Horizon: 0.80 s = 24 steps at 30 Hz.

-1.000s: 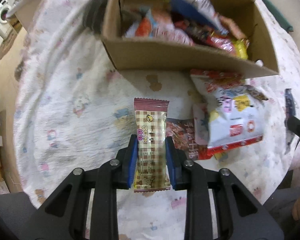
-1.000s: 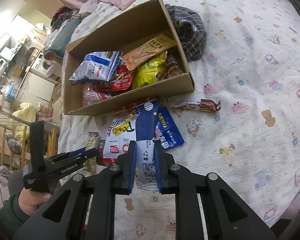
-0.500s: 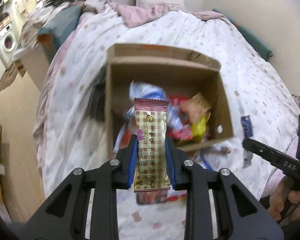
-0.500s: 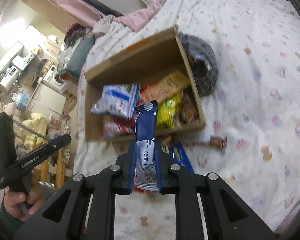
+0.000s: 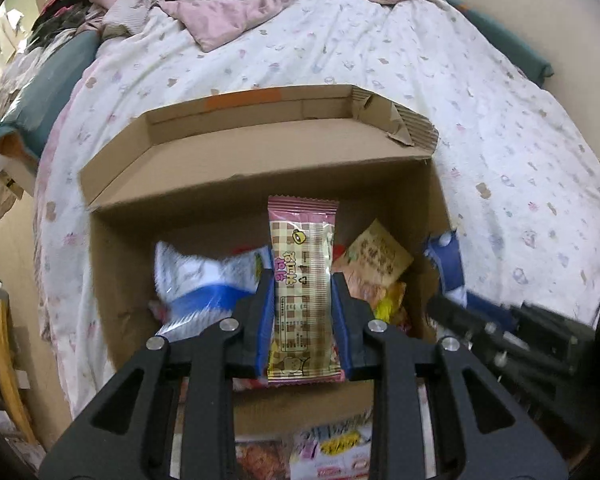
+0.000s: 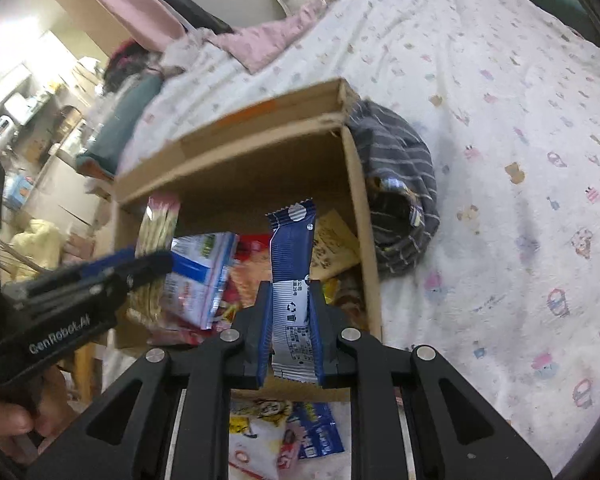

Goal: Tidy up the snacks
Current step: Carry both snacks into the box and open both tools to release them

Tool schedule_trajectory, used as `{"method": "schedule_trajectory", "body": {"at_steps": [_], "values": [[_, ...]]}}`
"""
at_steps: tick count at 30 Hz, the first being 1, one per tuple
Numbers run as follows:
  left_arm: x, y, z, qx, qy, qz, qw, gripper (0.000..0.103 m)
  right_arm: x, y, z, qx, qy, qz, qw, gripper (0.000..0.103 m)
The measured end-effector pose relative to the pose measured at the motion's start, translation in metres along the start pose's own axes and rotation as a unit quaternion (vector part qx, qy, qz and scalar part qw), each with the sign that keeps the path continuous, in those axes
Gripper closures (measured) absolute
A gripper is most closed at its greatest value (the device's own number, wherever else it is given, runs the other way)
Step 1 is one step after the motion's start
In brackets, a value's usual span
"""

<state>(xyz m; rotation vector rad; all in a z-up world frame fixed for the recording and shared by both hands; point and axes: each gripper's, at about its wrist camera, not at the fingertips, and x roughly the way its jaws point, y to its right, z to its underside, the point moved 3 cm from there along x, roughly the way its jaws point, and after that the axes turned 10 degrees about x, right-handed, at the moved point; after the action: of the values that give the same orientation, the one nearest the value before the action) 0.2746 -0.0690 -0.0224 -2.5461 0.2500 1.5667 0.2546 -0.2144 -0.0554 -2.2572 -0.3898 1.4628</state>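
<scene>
Bedspread [image 5: 440, 92] bears the cardboard box [image 5: 260, 152] — left gripper [image 5: 302, 312] clamps checkered snack [image 5: 302, 276], right gripper [image 6: 290, 320] clamps blue wrapper [image 6: 291, 256].

Cardboard box [image 5: 260, 160] on the bed [image 5: 480, 92]; snack packets [image 5: 204, 280] inside; striped cloth [image 6: 404, 184] just right of it

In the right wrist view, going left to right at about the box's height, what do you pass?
Left claw with its checked snack bar → white and blue bag → navy bar held in the right claw → cardboard box's right wall → striped grey cloth → patterned bedspread.
</scene>
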Motion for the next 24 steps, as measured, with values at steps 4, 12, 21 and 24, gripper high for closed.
{"method": "schedule_trajectory", "body": {"at_steps": [4,12,21,24], "values": [[0.018,0.007,-0.012,0.006,-0.010,0.001,0.9999,0.080,0.005,0.008,-0.006,0.022,-0.007,-0.001,1.000,0.085],[0.046,0.013,-0.013,0.008,-0.032,0.008,0.9994,0.080,0.013,0.026,-0.009,0.066,-0.027,-0.035,0.997,0.085],[0.046,0.019,-0.011,0.023,-0.037,0.013,0.9989,0.077,0.012,0.026,-0.010,0.080,-0.028,-0.040,0.996,0.082],[0.042,0.019,-0.011,0.027,-0.037,0.011,0.9989,0.075,0.008,0.024,-0.013,0.089,-0.018,-0.063,0.994,0.082]]}}
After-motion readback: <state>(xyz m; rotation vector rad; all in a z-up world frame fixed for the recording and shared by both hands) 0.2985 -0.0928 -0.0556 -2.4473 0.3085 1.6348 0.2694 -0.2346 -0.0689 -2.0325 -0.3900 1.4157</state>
